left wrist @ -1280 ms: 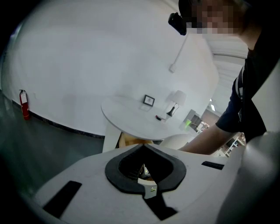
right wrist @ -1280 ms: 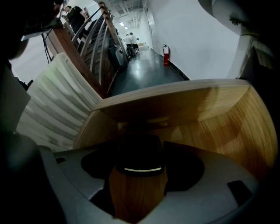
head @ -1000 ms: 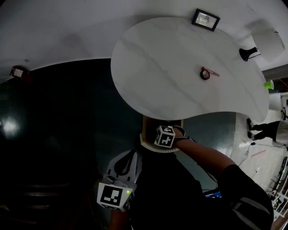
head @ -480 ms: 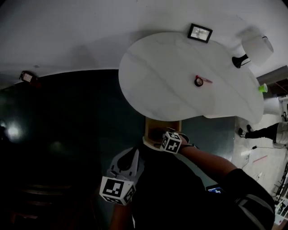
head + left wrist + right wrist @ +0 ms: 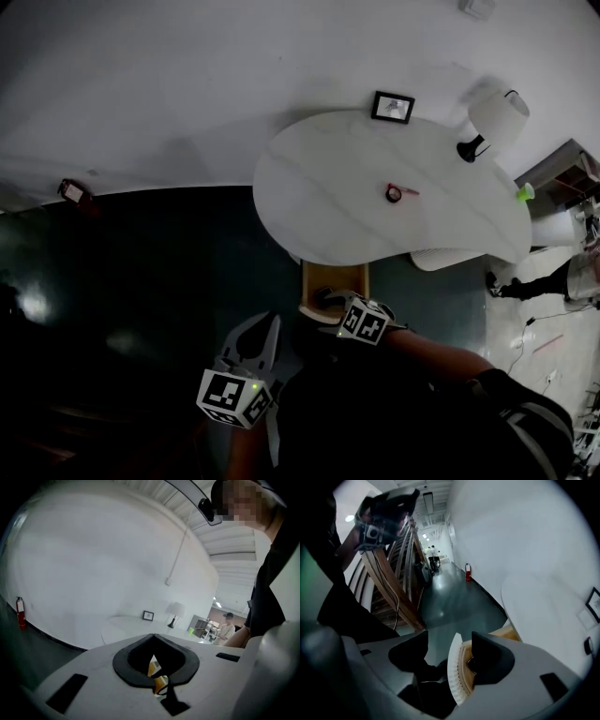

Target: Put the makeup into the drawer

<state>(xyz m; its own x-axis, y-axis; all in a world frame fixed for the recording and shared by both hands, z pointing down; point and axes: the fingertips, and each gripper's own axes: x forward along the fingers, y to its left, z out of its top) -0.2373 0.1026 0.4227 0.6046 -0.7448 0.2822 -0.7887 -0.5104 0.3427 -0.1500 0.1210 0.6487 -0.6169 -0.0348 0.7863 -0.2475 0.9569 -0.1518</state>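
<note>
White table (image 5: pixel 309 178) carries the makeup (image 5: pixel 394 193), far right of the open drawer (image 5: pixel 335 279). Right claw (image 5: pixel 450 656) loosely straddles its near front with jaws apart and might slip off. Left claw (image 5: pixel 159 686) is closed and empty.

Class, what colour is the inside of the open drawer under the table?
Light wood brown. The drawer shows best in the head view.

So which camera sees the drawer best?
The head view: it looks down into the open drawer under the table. The right gripper view catches only its white front edge; the left gripper view just a sliver.
</note>
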